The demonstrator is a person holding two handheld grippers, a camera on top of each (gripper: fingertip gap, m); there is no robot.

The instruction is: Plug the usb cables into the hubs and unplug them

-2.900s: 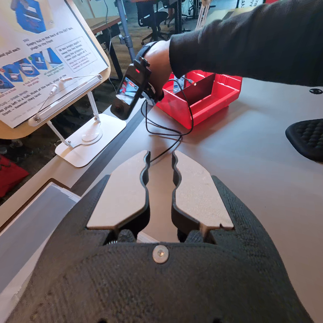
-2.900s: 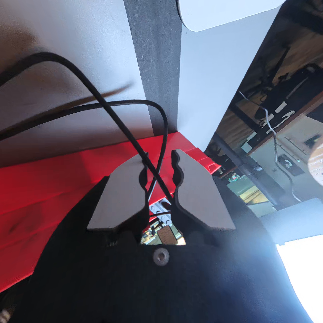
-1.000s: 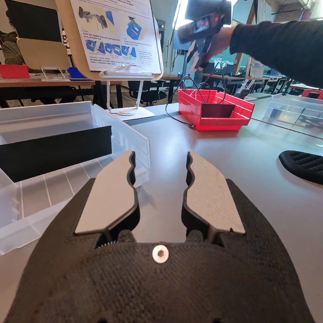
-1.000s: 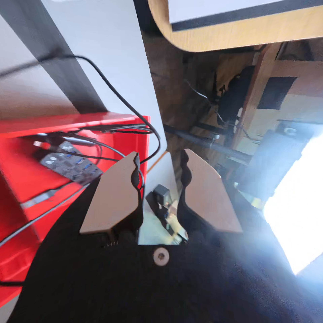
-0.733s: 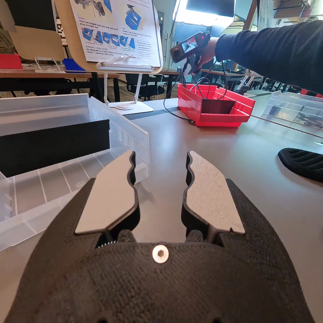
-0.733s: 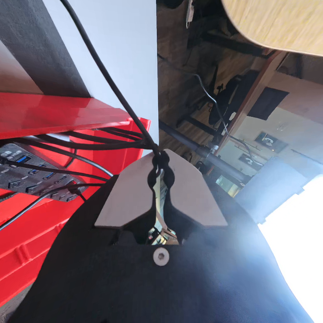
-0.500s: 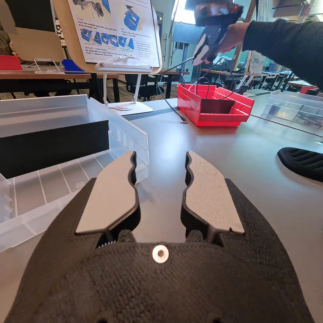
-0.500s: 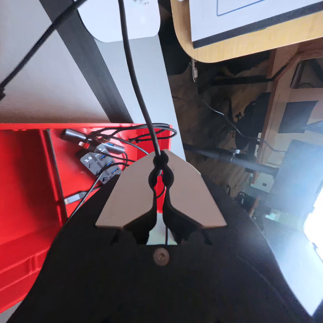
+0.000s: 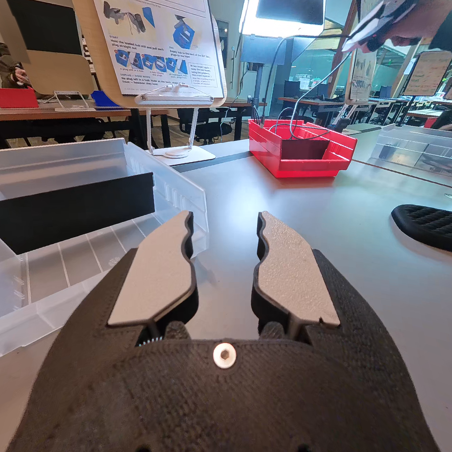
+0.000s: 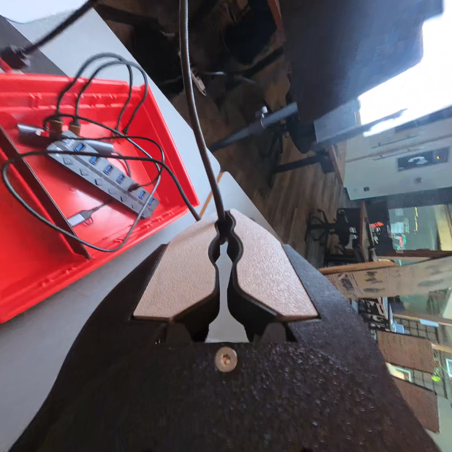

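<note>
The right tongs [image 10: 224,223] pinch a black cable [image 10: 193,107] high above the red bin [image 10: 34,274] at the bench's far edge. The hub [image 10: 102,171] lies inside. The left tongs [image 9: 223,234] wait open, holding nothing. Next, I think, lower the cable's plug to a port.

place: open-plan lab/office | evidence: rows of desks [image 9: 318,100], office chairs [image 9: 205,127], instruction board [image 9: 159,49]

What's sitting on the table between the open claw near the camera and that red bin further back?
Nothing. In the left wrist view, the stretch from the left gripper to the red bin is bare grey table.
</note>
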